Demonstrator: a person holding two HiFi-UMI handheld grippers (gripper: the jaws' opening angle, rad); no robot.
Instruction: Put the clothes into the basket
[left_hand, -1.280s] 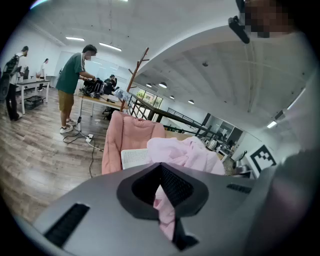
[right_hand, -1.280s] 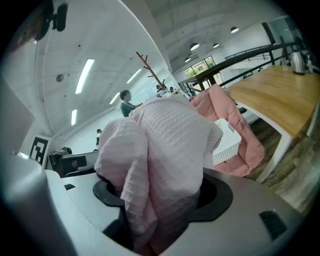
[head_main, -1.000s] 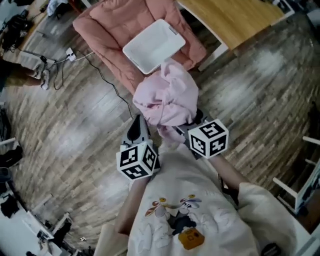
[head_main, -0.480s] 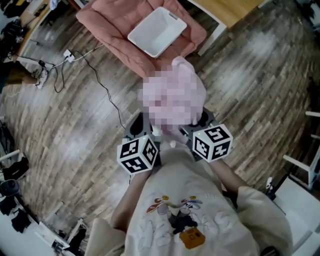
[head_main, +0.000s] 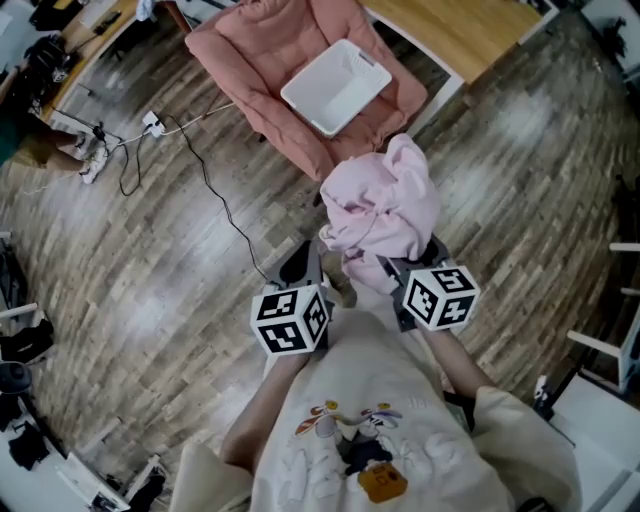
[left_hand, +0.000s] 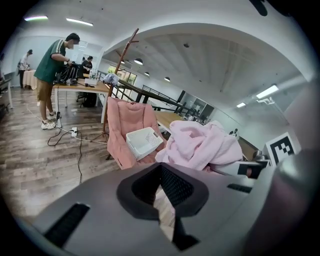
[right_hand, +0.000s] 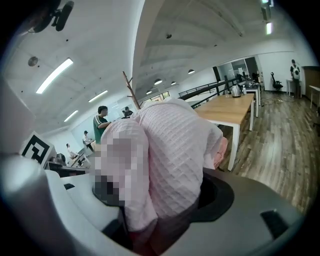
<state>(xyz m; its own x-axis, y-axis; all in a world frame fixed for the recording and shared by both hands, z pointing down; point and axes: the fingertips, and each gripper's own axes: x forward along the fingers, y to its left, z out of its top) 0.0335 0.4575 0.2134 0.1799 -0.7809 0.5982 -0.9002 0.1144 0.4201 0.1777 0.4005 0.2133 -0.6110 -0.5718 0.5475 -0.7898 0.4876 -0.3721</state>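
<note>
A crumpled pink garment (head_main: 385, 210) hangs in the air in front of the person, and my right gripper (head_main: 400, 266) is shut on its lower folds. In the right gripper view the pink knit (right_hand: 170, 160) fills the jaw mouth of the right gripper (right_hand: 150, 212). My left gripper (head_main: 303, 262) hovers just left of the garment, apart from it. Its jaws (left_hand: 166, 210) stand a narrow gap apart with nothing between them. The white basket (head_main: 335, 87) sits empty on a pink chair (head_main: 255, 60) beyond the garment, and shows again as the basket (left_hand: 144, 142) in the left gripper view.
A wooden table (head_main: 460, 30) stands right of the chair. A black cable (head_main: 215, 190) runs across the wood floor to a power strip (head_main: 152, 124). People (left_hand: 55, 62) stand at a far desk, with a coat stand (left_hand: 120, 70) behind the chair.
The pink garment stays in the right gripper. Both grippers and the garment have drifted a little right in the head view, and chair and basket have shifted right too.
</note>
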